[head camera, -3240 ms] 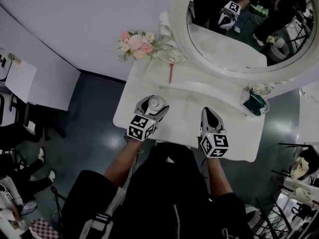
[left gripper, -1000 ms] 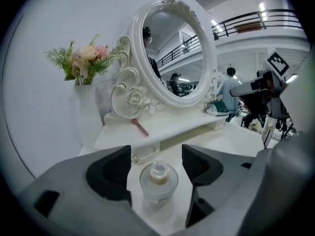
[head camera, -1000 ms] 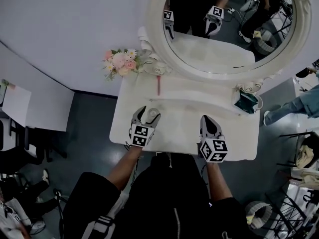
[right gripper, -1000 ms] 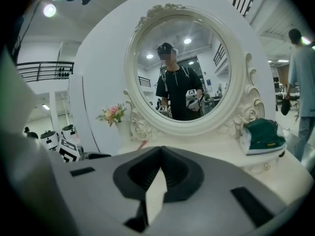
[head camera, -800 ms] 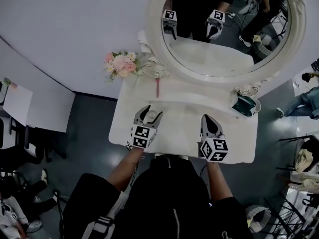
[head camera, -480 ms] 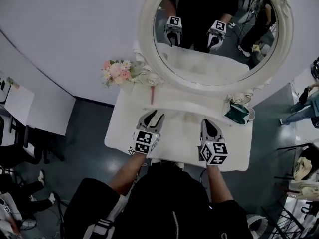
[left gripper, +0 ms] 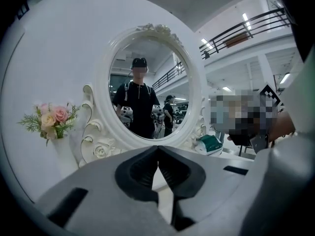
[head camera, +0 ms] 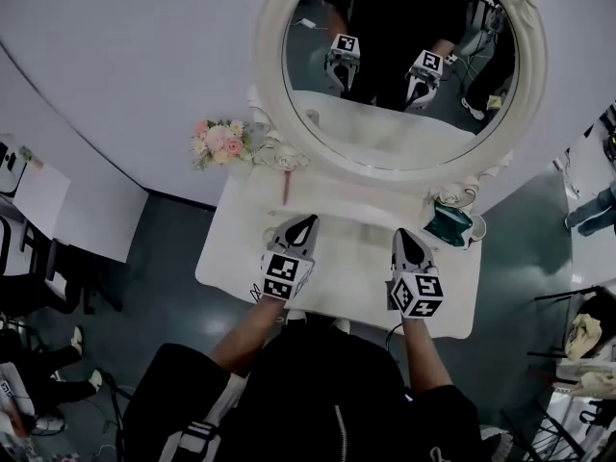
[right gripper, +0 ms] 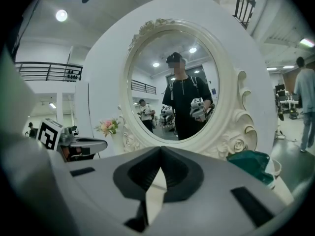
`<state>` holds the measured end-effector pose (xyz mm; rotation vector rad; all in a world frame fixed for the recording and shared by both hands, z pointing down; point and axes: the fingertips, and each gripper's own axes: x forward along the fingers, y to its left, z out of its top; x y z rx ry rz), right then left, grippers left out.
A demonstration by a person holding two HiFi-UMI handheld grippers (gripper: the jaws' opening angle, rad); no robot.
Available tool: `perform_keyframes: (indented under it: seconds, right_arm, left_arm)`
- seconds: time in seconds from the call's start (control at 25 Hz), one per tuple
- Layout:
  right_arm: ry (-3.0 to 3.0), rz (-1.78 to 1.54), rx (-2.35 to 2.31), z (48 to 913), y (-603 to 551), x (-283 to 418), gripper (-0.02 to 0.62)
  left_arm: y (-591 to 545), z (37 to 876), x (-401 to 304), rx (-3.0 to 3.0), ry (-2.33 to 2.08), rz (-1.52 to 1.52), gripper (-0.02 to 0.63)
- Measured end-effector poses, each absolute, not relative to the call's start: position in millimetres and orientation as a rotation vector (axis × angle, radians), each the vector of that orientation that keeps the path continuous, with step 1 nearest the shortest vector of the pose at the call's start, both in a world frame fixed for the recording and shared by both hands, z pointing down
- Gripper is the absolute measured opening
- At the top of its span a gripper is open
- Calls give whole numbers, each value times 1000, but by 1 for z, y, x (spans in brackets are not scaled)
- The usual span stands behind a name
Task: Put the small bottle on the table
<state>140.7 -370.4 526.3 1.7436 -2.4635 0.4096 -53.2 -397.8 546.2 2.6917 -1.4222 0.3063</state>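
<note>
1. The left gripper point(head camera: 308, 220) hovers over the near left part of the white table point(head camera: 358, 292). Its jaws are shut tip to tip and hold nothing.
2. The right gripper point(head camera: 402, 235) is over the table's near right, also closed and empty.
3. The small bottle point(head camera: 270, 231) seems to be the little pale shape on the table just left of the left gripper's tips (too small to be sure).
4. At the far edge stands an oval mirror point(head camera: 399, 85), with flowers point(head camera: 217, 141) to its left.

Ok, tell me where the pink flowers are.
Head view: the pink flowers stand at the table's far left corner, beside the mirror's carved base, ahead-left of the left gripper.
</note>
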Motion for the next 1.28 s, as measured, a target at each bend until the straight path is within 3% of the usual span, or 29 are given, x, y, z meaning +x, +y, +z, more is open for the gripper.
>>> perform_keyframes:
  seconds: [1.28]
  right_arm:
    - [-2472, 278, 1803, 521, -368, 158, 2]
  left_arm:
    - [-401, 528, -39, 2728, -1406, 304, 0]
